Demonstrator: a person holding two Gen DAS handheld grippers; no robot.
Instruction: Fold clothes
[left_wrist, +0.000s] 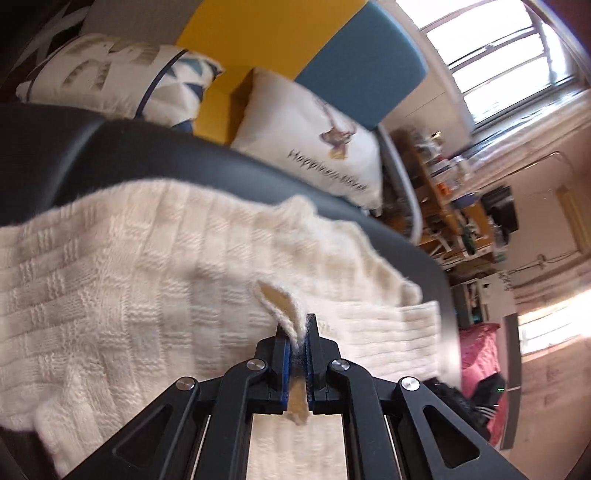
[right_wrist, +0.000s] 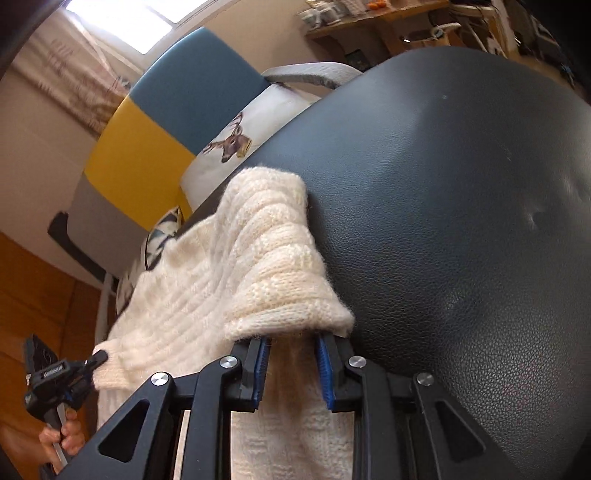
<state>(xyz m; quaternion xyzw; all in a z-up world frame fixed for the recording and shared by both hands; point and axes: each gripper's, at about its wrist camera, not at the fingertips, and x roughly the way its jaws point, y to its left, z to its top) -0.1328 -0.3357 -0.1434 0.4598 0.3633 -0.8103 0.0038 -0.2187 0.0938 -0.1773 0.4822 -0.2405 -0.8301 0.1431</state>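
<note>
One cream knitted sweater (left_wrist: 147, 280) lies spread over a dark leather surface (right_wrist: 461, 203). Two cushions lean behind it: a patterned cushion (left_wrist: 122, 77) and a white deer cushion (left_wrist: 310, 136), both ahead of the left hand-held gripper (left_wrist: 300, 343) and beyond the sweater. Two hand-held grippers are in use.

The left hand-held gripper is clenched tight on a thin ribbed edge of the sweater, which stands up as a small loop just ahead of its blue pads; the rest of the knit stretches away in front and to its left. In the right wrist view the same hand-held gripper (right_wrist: 96, 357) shows at lower left, pinching a corner of the sweater, with a hand (right_wrist: 62, 435) below it.

The right hand-held gripper (right_wrist: 291, 363) has its jaws partly apart, with a thick fold of the sweater draped over its fingertips and knit hanging down between the pads. Whether the pads press on the cloth cannot be told.
</note>
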